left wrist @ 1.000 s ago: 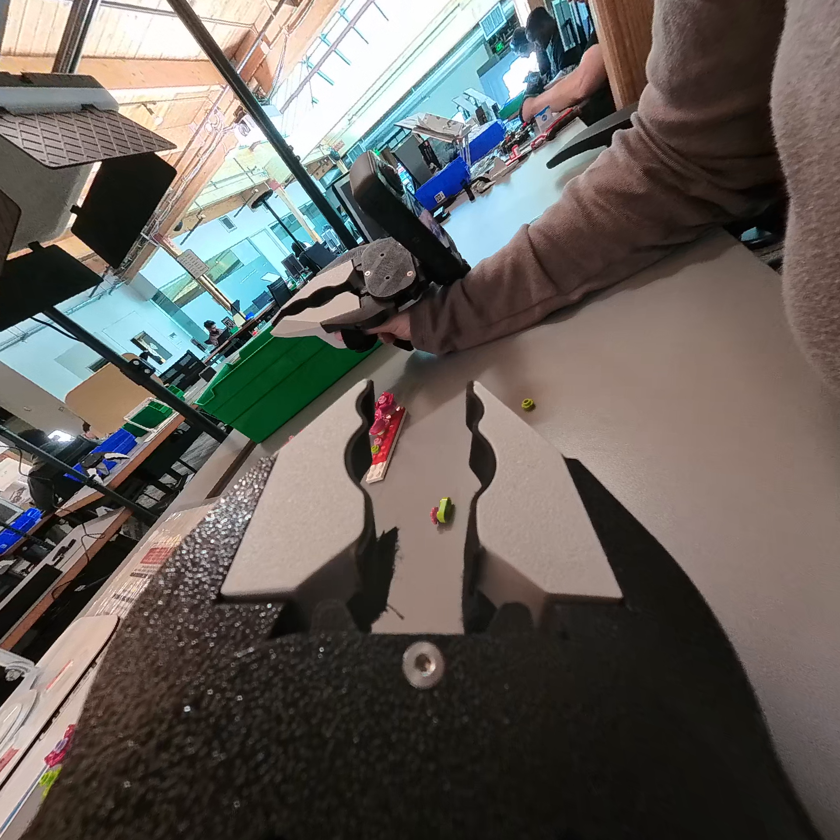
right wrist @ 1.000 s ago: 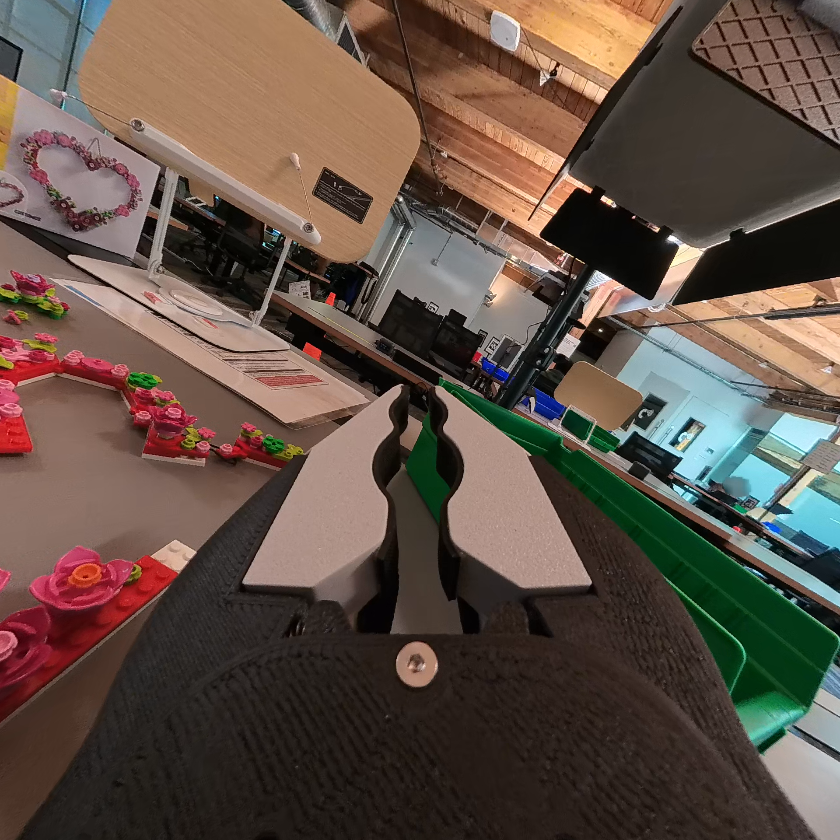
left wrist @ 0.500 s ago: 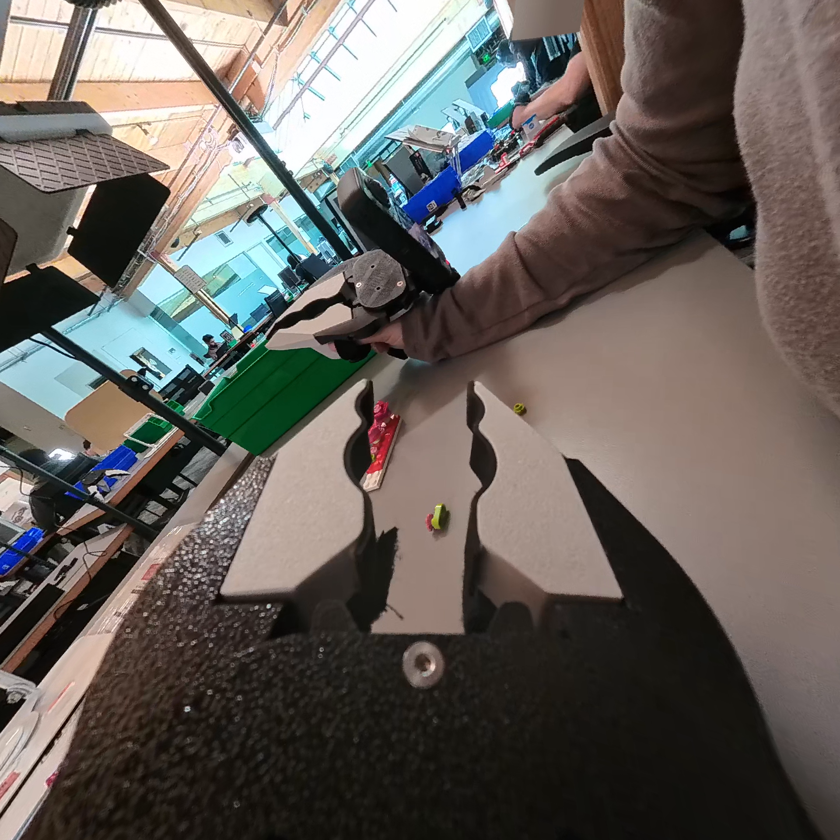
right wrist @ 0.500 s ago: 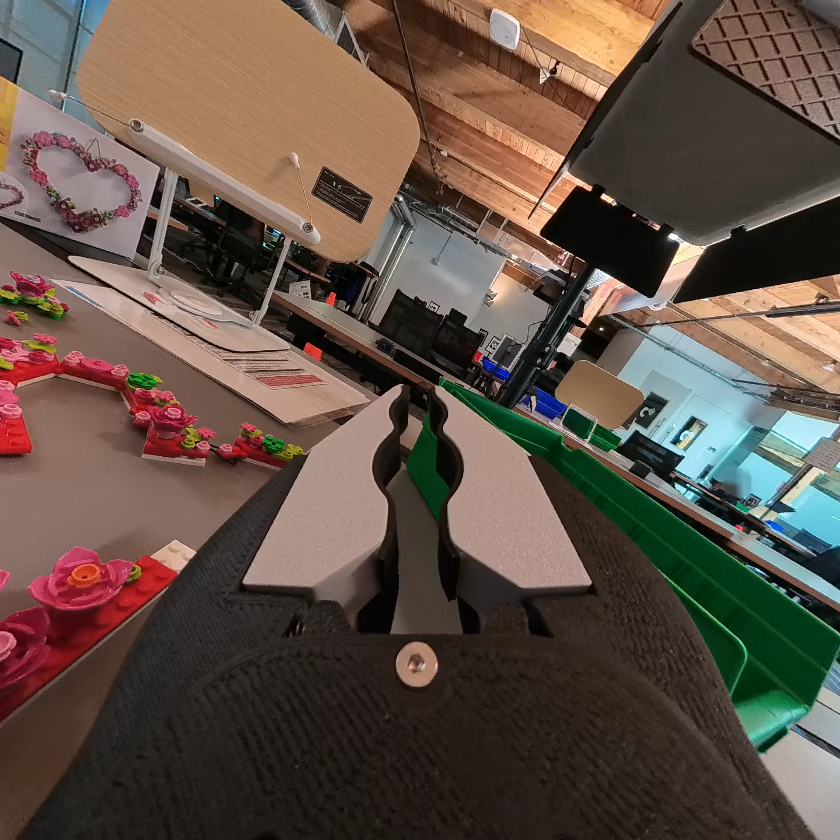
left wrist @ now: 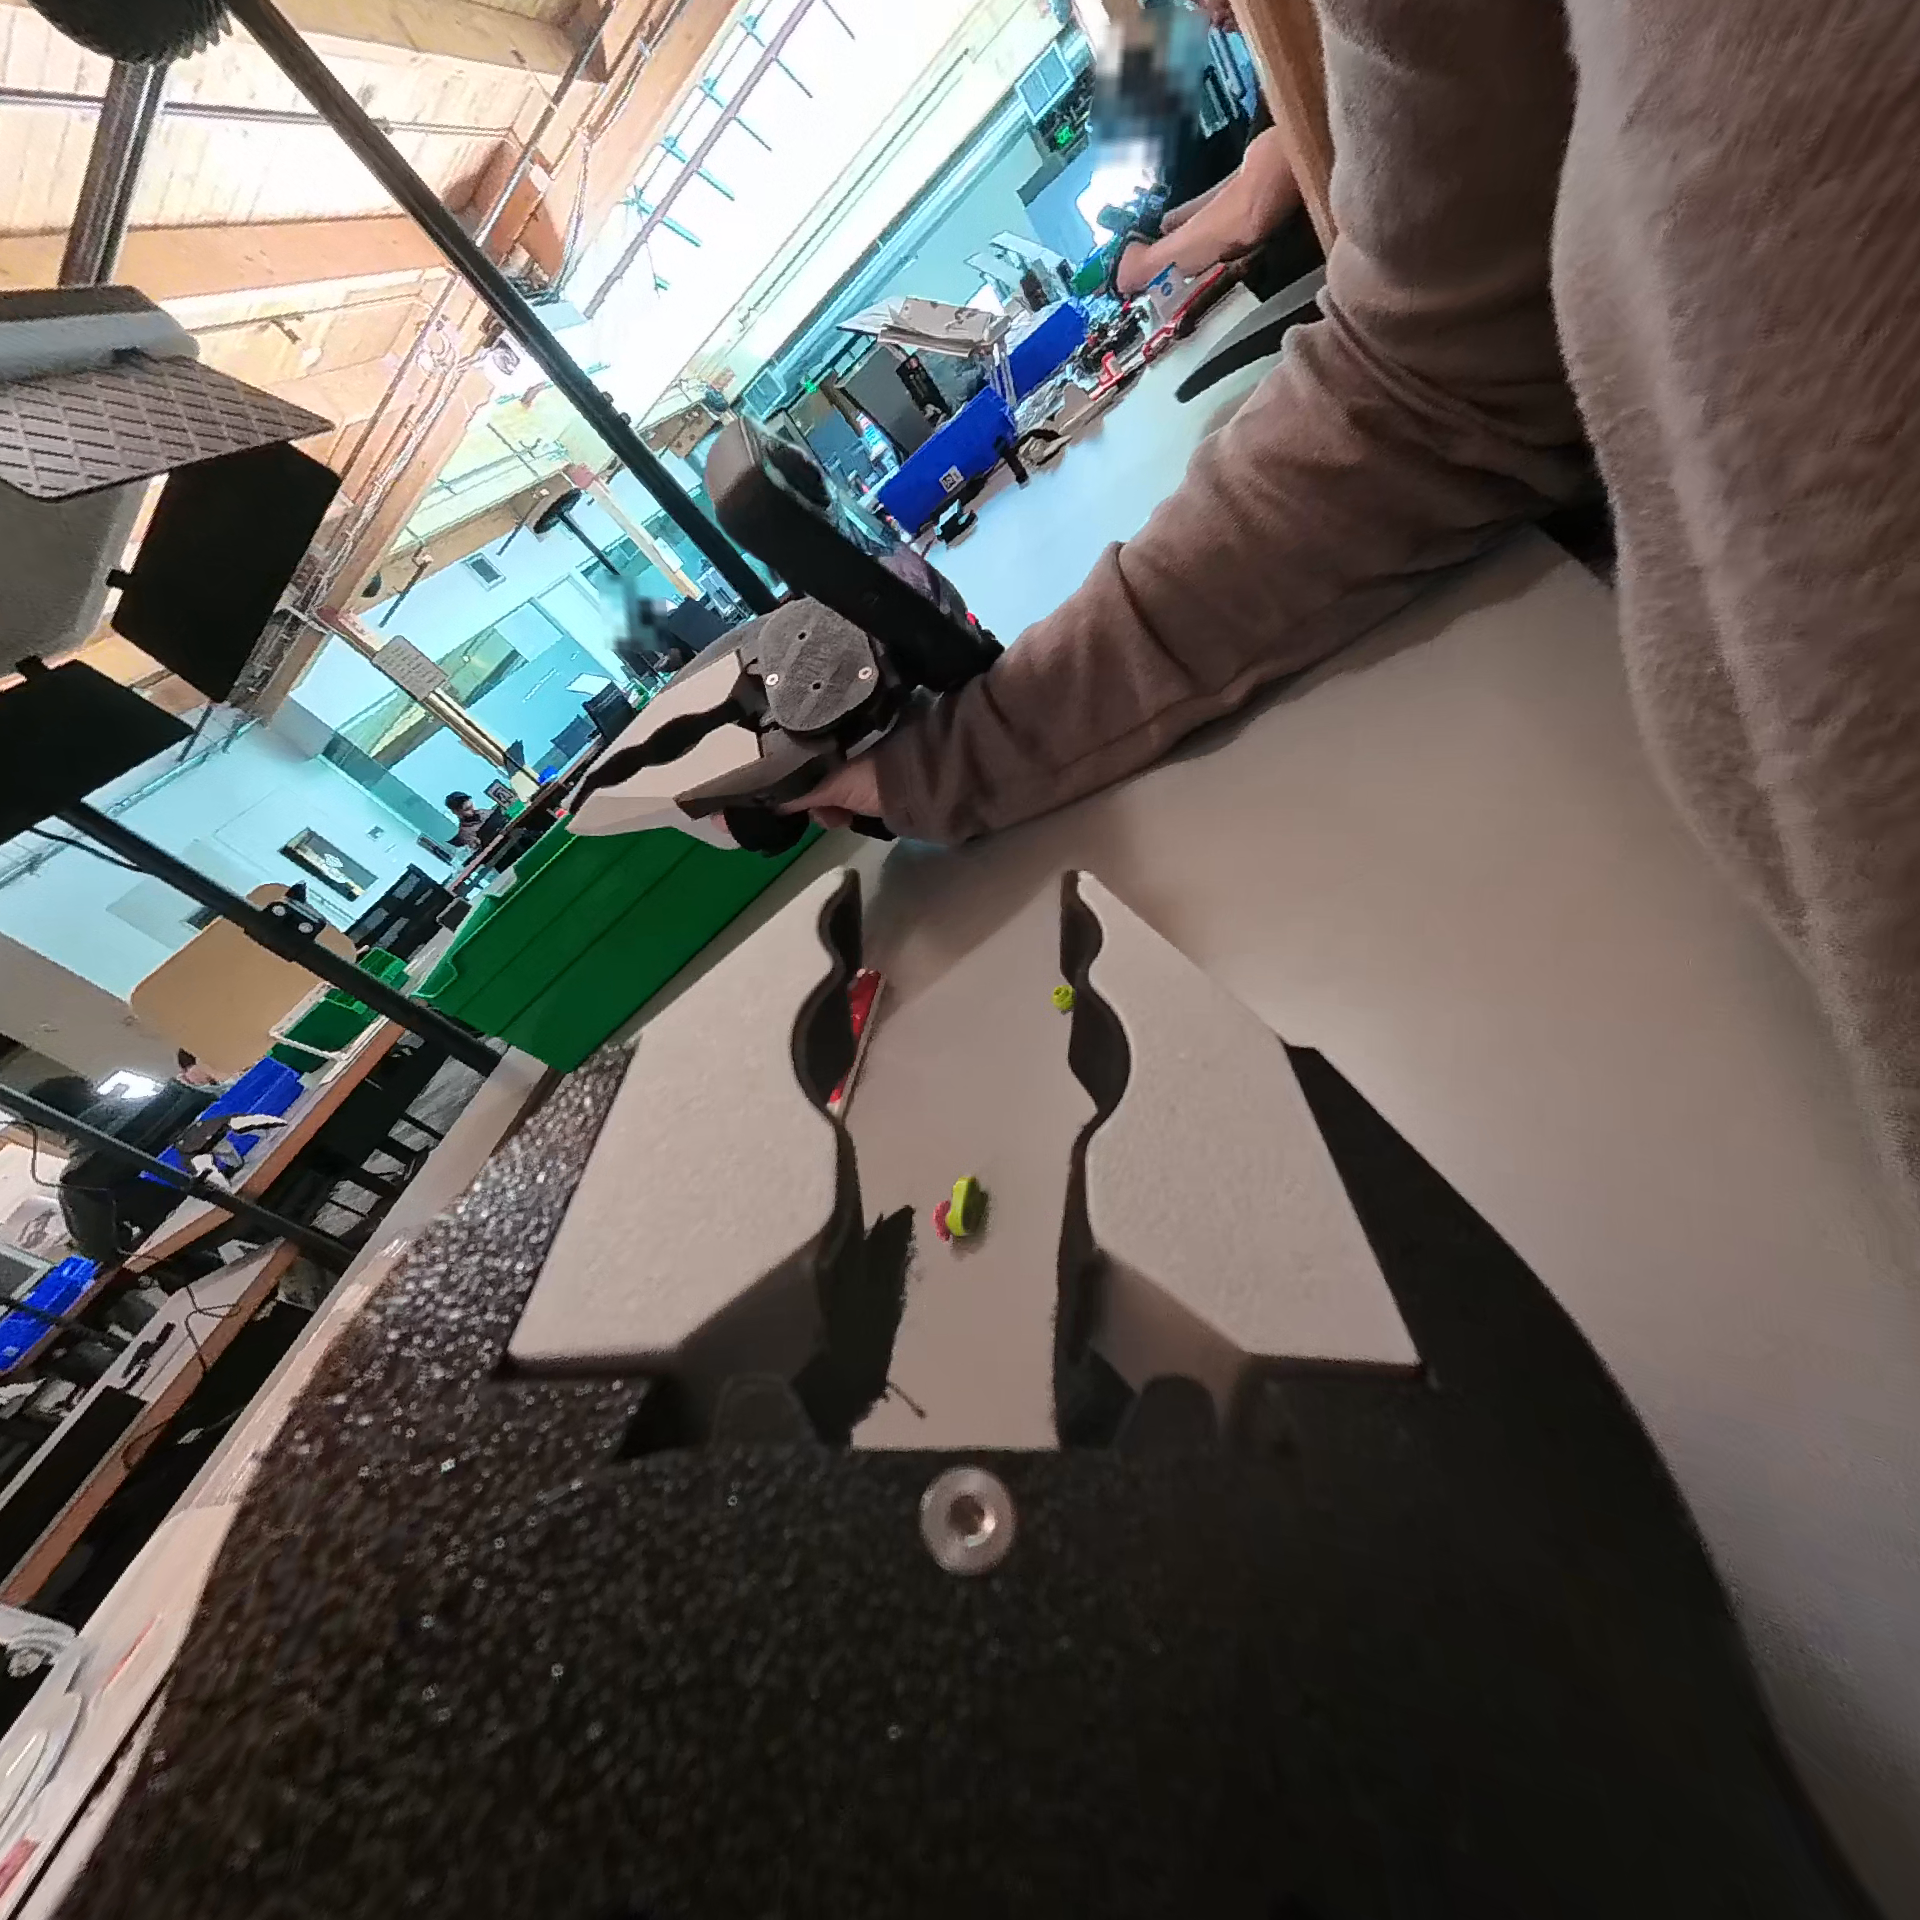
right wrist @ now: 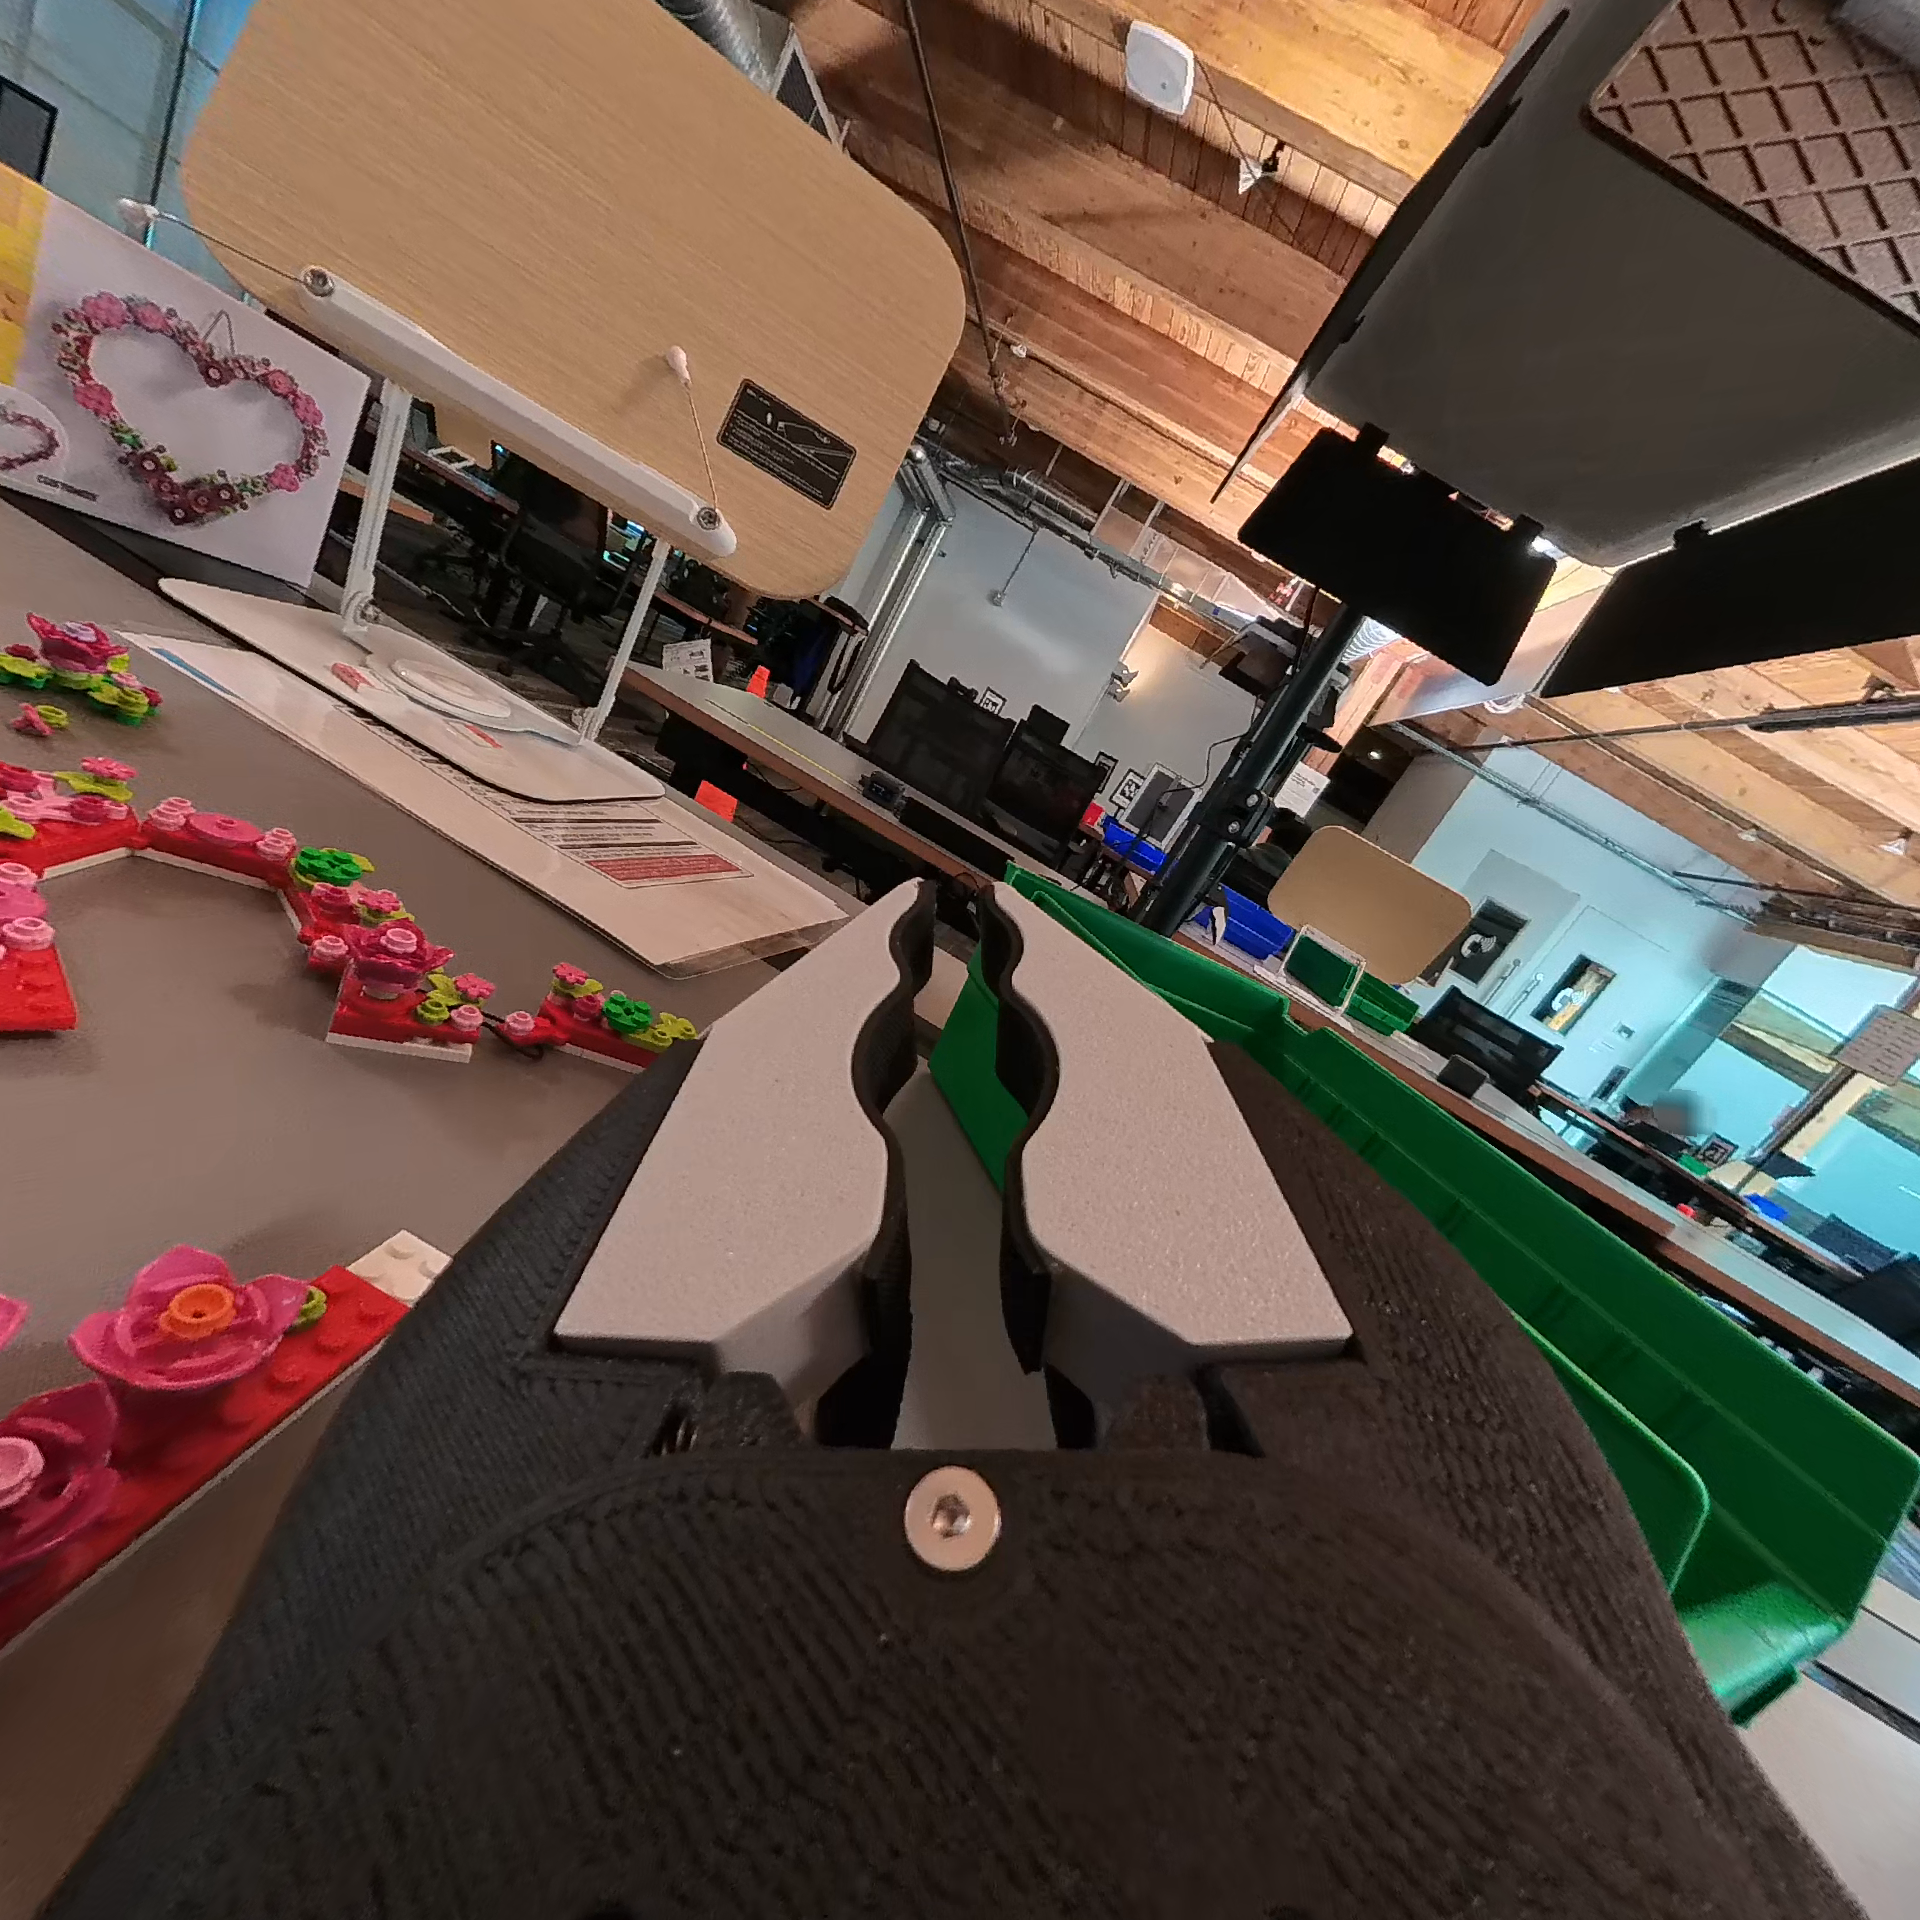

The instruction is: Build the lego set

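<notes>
My left gripper [left wrist: 964, 883] is open and empty, low over the grey table [left wrist: 1403, 935]. A small lime and pink piece [left wrist: 962, 1207] lies on the table between its fingers. A lime stud [left wrist: 1061, 997] lies by the right fingertip. A red plate [left wrist: 862, 1003] is mostly hidden behind the left finger. My right gripper [right wrist: 954, 894] is shut with nothing in it; it also shows in the left wrist view [left wrist: 613, 810], held by a hand. Red plates with pink flowers [right wrist: 395, 966] form part of a frame to its left. Another flowered red plate [right wrist: 187, 1340] lies nearer.
Green bins [right wrist: 1455, 1195] stand along the table's right side, also in the left wrist view [left wrist: 613, 956]. A wooden book stand [right wrist: 582, 291] on a white base, a printed sheet [right wrist: 623, 842] and a heart picture [right wrist: 187, 416] stand at the back. A sleeved arm [left wrist: 1299, 499] rests on the table.
My left gripper has shifted a little, so the red plate is now mostly hidden behind its left finger and the lime stud sits by the right fingertip. The right gripper has barely moved.
</notes>
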`<state>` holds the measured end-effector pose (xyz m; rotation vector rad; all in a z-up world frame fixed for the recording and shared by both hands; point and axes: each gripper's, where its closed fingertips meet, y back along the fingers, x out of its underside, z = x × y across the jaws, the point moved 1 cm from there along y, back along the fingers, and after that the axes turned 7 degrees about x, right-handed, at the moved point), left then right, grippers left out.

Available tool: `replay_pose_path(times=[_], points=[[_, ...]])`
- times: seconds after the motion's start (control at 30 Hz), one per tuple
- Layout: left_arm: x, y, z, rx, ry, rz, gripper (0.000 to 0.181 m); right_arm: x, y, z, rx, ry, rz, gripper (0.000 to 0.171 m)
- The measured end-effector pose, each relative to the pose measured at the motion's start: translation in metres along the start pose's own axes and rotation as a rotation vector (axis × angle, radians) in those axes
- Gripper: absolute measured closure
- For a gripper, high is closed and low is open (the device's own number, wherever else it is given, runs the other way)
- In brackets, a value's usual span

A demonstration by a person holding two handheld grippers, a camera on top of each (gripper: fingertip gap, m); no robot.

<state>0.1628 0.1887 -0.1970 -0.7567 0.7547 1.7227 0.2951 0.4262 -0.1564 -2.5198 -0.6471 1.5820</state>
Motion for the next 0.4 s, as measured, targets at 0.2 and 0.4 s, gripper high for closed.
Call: replay_pose_path(times=[0.2, 0.4], points=[[-0.0002, -0.0009, 0.0032, -0.044, 0.042, 0.025, 0.149, 0.0002, 0.0000, 0.0008, -0.004, 0.002, 0.000, 0.164], [0.0045, -0.0019, 0.0070, -0.115, 0.006, 0.096, 0.153, 0.0002, -0.0001, 0.0014, -0.005, 0.004, 0.001, 0.164]])
